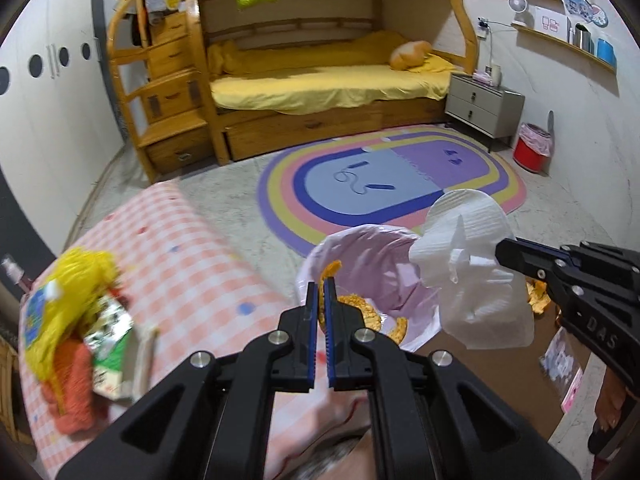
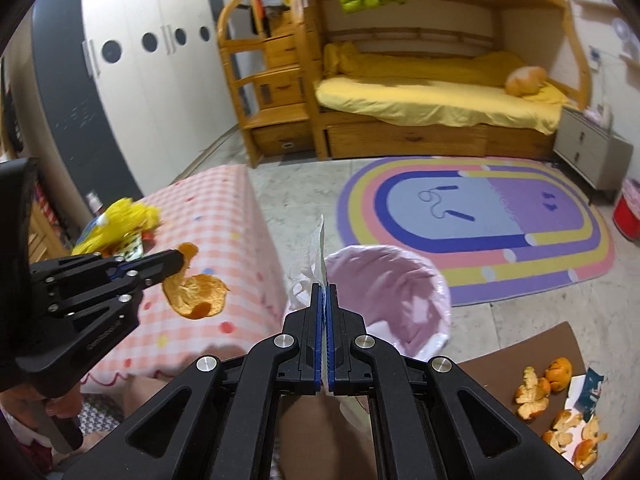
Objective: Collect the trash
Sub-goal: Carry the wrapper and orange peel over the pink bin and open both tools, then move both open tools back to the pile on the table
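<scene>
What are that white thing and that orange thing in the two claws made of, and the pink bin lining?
White piece: soft tissue paper, matte, crumpled and embossed. Orange piece: citrus peel, it seems, with a pale pithy inside and curled edges. Bin lining: thin pink plastic film, probably, glossy, wrinkled and slightly see-through.

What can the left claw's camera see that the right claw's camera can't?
Only the left wrist view shows the wall shelves with a small fan, and the white tissue spread wide in the right claw.

Only the right wrist view shows the whole orange peel in the left claw, and more peels on the brown board.

Both show the pink-lined bin, the rainbow rug, the bunk bed and the checked cloth.
</scene>
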